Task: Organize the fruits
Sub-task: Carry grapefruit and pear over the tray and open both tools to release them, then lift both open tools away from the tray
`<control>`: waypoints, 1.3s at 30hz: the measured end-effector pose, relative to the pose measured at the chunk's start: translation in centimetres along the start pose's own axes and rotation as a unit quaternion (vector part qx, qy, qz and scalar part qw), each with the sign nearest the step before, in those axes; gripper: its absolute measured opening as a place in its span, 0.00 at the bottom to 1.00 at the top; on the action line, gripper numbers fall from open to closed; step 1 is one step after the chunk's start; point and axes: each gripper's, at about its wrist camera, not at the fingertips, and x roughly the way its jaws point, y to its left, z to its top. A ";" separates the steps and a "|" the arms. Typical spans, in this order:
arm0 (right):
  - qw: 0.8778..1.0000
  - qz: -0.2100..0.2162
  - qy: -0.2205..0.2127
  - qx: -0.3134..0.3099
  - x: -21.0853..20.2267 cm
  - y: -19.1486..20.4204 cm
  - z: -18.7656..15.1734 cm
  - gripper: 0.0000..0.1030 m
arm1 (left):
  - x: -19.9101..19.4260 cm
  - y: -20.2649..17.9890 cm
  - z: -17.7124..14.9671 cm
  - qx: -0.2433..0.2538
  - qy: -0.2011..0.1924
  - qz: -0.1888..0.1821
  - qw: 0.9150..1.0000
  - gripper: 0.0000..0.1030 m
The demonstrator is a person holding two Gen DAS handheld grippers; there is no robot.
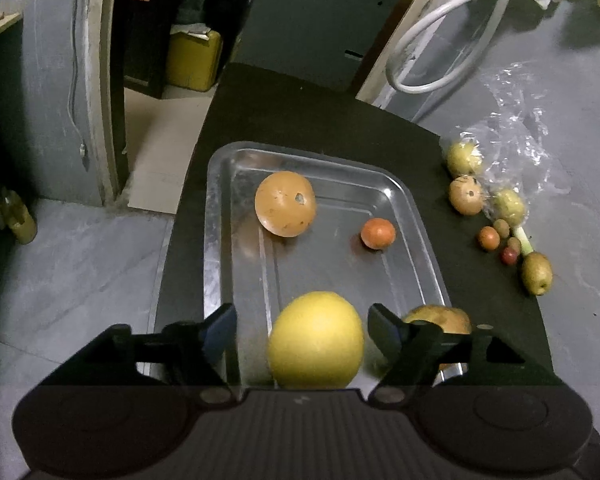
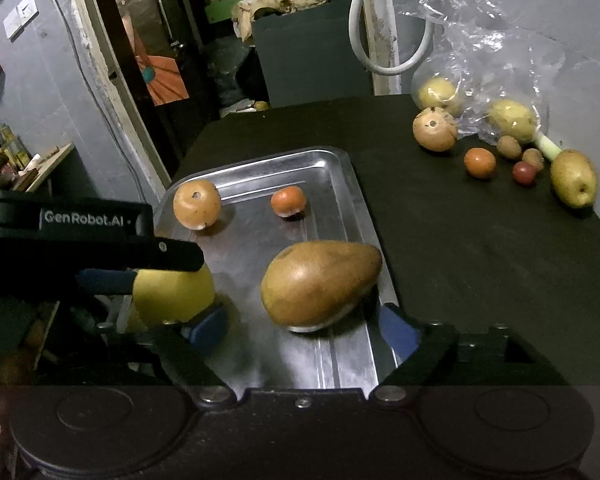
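The left gripper (image 1: pixel 302 332) is wide open around a big round yellow fruit (image 1: pixel 315 340) sitting in the shiny metal tray (image 1: pixel 236 216). The right gripper (image 2: pixel 302 326) is open too, by a brown pear-shaped fruit (image 2: pixel 320 286) in the same tray. 2 orange fruits lie farther back. More small fruits sit on the black surface (image 2: pixel 460 240).

Left gripper (image 1: pixel 302 330) over the near end of a metal tray (image 1: pixel 236 216), a yellow fruit (image 1: pixel 315 341) between its fingers.

The fingers (image 1: pixel 220 332) stand apart, clear of the fruit on both sides. Farther up the tray lie a large orange fruit (image 1: pixel 285 203) and a small orange one (image 1: pixel 377 233); a brown pear (image 1: pixel 440 317) sits at the tray's right. More fruit and a clear plastic bag (image 1: pixel 516 136) lie along the dark tabletop (image 1: pixel 300 116) edge.
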 end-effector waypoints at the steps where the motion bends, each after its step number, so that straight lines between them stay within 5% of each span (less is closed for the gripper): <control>1: 1.000 -0.001 -0.002 0.002 -0.5 0.0 -0.2 0.91 | -0.4 0.0 -0.1 0.001 -0.001 -0.001 1.000 0.79; 11: 1.000 -0.023 -0.014 0.003 -5.0 0.6 -2.4 0.99 | -4.1 0.6 -2.5 0.021 0.001 -0.010 1.000 0.97; 23: 0.996 -0.087 0.003 0.025 -8.8 0.2 -4.6 0.99 | -7.3 1.1 -6.4 0.067 0.026 -0.023 0.997 0.99; 31: 0.987 -0.150 0.032 0.052 -10.5 -2.7 -5.5 0.99 | -6.8 -0.6 -7.1 0.088 0.056 -0.046 0.993 0.99; 39: 0.982 -0.165 0.026 0.084 -12.3 -4.9 -5.8 0.99 | -6.5 -3.3 -6.9 0.112 0.059 -0.064 0.990 0.99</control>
